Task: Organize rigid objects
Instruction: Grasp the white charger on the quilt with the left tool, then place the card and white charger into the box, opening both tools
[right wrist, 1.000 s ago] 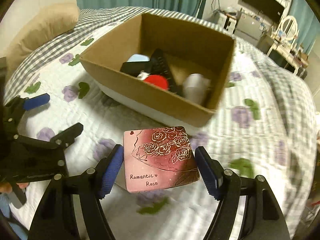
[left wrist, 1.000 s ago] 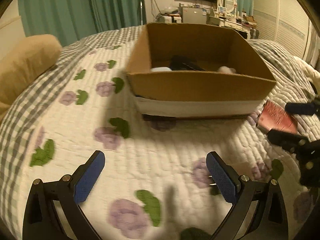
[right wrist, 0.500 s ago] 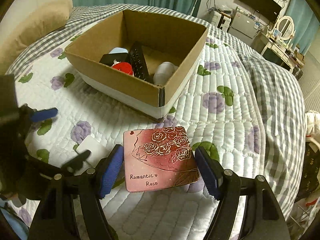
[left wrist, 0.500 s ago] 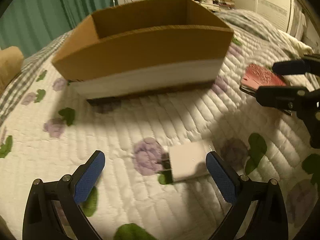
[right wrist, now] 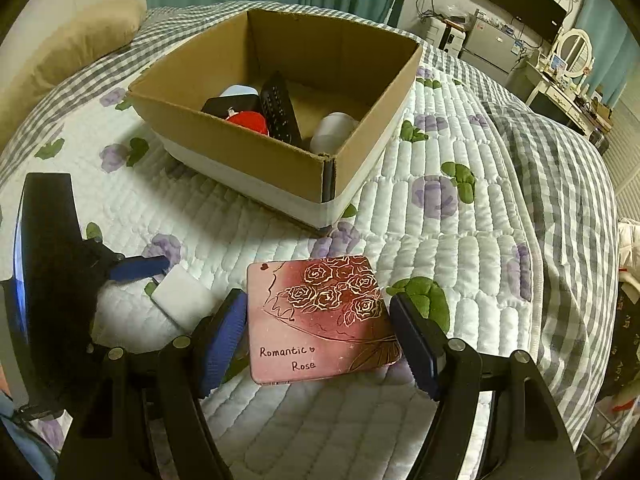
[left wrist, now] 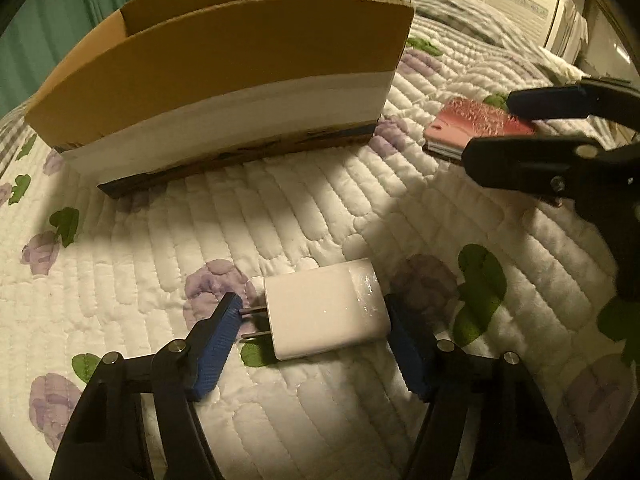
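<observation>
The left hand-held gripper [left wrist: 310,336] is closing its jaws around a small white plastic plug-in charger [left wrist: 326,312] lying on the bed; the left pad meets the prongs, the right pad the far end. The charger is probably light, stiff and glossy-slick; the flat sides would grip better. The right hand-held gripper [right wrist: 320,332] clamps a pink rose-printed notebook [right wrist: 320,320]. The soft quilted floral bedspread [left wrist: 280,216] gives underneath; an open brown cardboard box [right wrist: 280,160] sits near.
</observation>
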`<control>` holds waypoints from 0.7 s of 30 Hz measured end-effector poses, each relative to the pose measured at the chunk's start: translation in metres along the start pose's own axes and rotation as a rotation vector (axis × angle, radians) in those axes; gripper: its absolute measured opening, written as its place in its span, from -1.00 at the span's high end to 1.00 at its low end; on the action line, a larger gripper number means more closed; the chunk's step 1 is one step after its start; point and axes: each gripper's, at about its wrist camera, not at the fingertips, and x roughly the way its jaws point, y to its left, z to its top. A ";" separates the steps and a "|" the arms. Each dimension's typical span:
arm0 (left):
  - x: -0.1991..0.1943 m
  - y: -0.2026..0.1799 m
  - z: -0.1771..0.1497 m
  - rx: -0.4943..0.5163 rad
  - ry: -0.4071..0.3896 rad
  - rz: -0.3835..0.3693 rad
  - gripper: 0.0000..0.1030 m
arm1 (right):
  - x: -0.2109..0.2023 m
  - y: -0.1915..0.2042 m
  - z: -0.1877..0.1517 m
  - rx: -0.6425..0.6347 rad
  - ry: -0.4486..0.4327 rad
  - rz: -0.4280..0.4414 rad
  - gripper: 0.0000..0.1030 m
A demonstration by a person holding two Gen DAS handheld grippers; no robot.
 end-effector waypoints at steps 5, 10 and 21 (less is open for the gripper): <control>-0.022 0.008 0.001 -0.023 -0.055 -0.012 -0.40 | -0.006 0.000 0.000 0.000 -0.025 -0.015 -0.41; -0.063 0.026 0.012 -0.074 -0.144 -0.005 -0.40 | -0.027 -0.003 0.005 0.025 -0.085 -0.012 -0.41; -0.138 0.074 0.099 -0.084 -0.358 0.139 -0.40 | -0.093 -0.009 0.079 0.031 -0.267 -0.037 -0.41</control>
